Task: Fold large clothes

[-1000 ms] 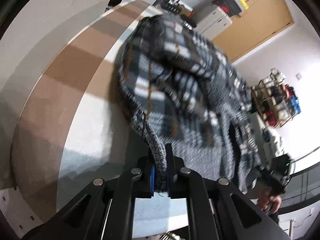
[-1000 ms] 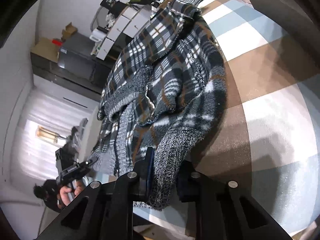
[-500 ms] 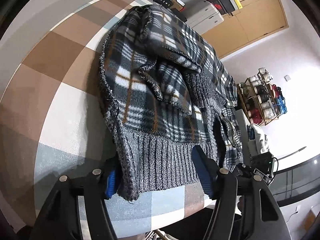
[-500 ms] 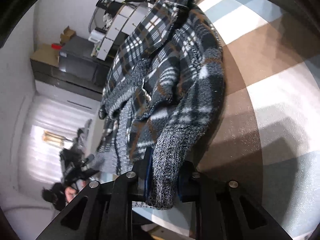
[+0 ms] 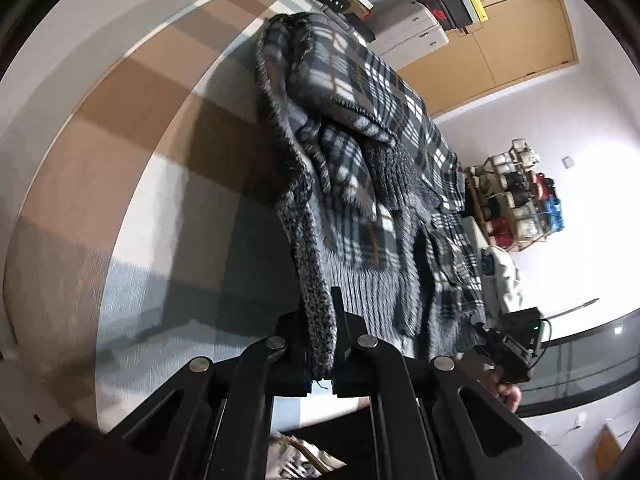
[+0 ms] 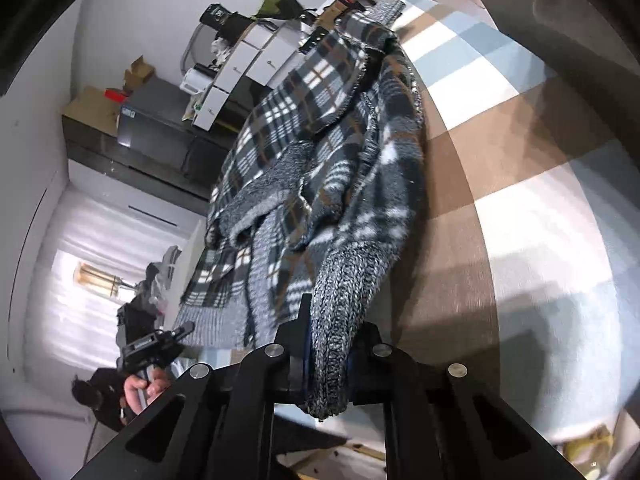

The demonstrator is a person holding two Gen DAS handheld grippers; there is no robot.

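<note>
A grey, white and brown plaid fleece jacket point(image 5: 360, 140) with a grey knit hem lies bunched on the checked tablecloth point(image 5: 120, 200). My left gripper point(image 5: 320, 320) is shut on the hem's corner, which hangs up off the cloth. In the right wrist view the same jacket point(image 6: 320, 140) stretches away, and my right gripper point(image 6: 332, 328) has its jaws closing on the thick knit hem, pads pressing it. Each view shows the other gripper far off at the table's edge: the right gripper point(image 5: 508, 348), and the left gripper point(image 6: 156, 348) in a hand point(image 6: 140, 388).
The table edge curves close below both grippers. Beyond it are a wooden door point(image 5: 500, 40), a rack of coloured goods point(image 5: 516, 204), white drawers point(image 6: 248, 64), a dark cabinet point(image 6: 152, 128) and a curtained window point(image 6: 80, 280).
My left gripper stood wide open around the hem half a second ago and is now shut on its corner, lifting it. The right gripper kept its hold and rose a little.
</note>
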